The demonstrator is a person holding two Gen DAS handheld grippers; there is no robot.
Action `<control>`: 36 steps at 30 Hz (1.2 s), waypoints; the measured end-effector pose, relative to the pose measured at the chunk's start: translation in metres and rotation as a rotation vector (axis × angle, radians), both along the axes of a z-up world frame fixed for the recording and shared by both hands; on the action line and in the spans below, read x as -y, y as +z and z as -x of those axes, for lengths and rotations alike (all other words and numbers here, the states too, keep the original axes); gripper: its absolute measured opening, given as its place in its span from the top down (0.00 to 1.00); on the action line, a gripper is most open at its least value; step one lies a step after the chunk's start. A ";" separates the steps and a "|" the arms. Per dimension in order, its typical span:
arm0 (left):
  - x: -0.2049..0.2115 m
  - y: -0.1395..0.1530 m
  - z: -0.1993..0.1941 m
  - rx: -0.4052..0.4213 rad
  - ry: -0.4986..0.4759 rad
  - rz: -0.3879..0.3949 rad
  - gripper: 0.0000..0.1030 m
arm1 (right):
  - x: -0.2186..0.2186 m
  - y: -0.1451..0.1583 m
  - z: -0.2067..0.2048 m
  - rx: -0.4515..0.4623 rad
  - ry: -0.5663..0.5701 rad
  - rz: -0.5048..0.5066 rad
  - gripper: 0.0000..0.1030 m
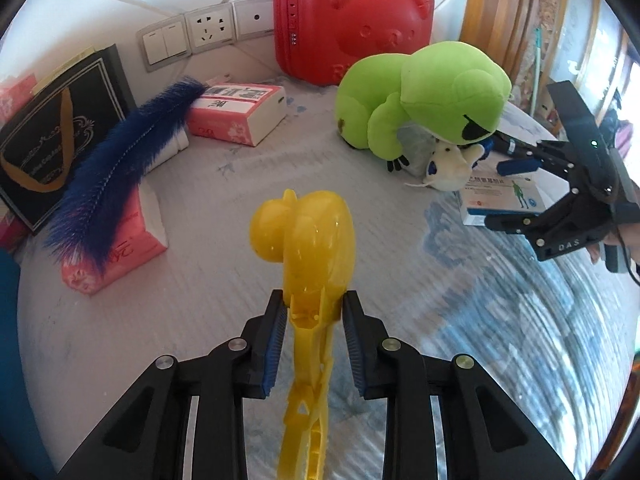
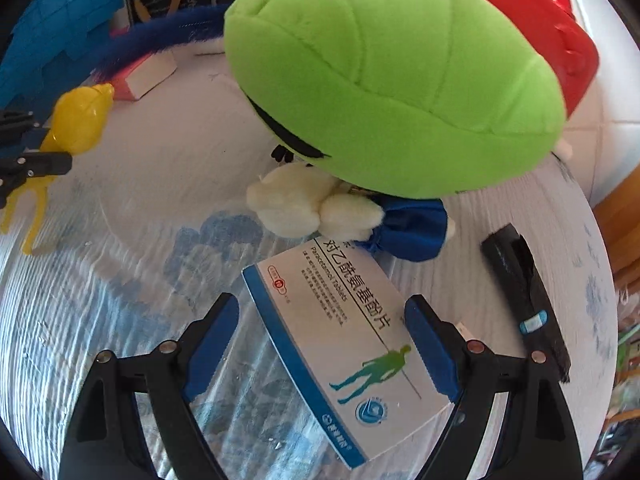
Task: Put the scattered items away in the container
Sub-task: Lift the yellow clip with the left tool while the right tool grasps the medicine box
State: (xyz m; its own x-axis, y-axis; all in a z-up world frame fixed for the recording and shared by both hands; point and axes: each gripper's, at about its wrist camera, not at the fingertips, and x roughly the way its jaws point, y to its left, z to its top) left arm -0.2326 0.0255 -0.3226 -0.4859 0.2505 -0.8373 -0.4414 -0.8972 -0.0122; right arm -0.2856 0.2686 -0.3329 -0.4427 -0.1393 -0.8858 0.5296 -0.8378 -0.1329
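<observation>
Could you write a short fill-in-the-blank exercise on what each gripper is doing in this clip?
1. The left gripper is shut on a ____ plastic toy.
2. The right gripper stands open with its fingers on either side of a white and blue ____ box.
3. Behind that box sits a green plush ____.

Missing words: yellow; medicine; frog

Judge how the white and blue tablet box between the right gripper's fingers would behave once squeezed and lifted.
The tablet box looks like thin card, so probably light and easily crushed. Its flat glossy faces may slip against the pads. The right gripper straddles it at an angle, so it could twist as the jaws close.
</observation>
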 end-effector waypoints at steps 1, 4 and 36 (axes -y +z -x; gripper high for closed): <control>0.004 0.001 -0.003 0.001 0.009 0.000 0.73 | 0.003 -0.001 0.003 0.002 0.022 -0.007 0.16; 0.014 0.004 -0.015 0.006 0.032 0.000 0.74 | 0.009 -0.004 0.011 0.022 0.072 -0.029 0.16; 0.042 0.135 -0.117 -0.067 0.160 -0.004 0.77 | 0.014 0.151 -0.130 0.072 -0.164 0.237 0.31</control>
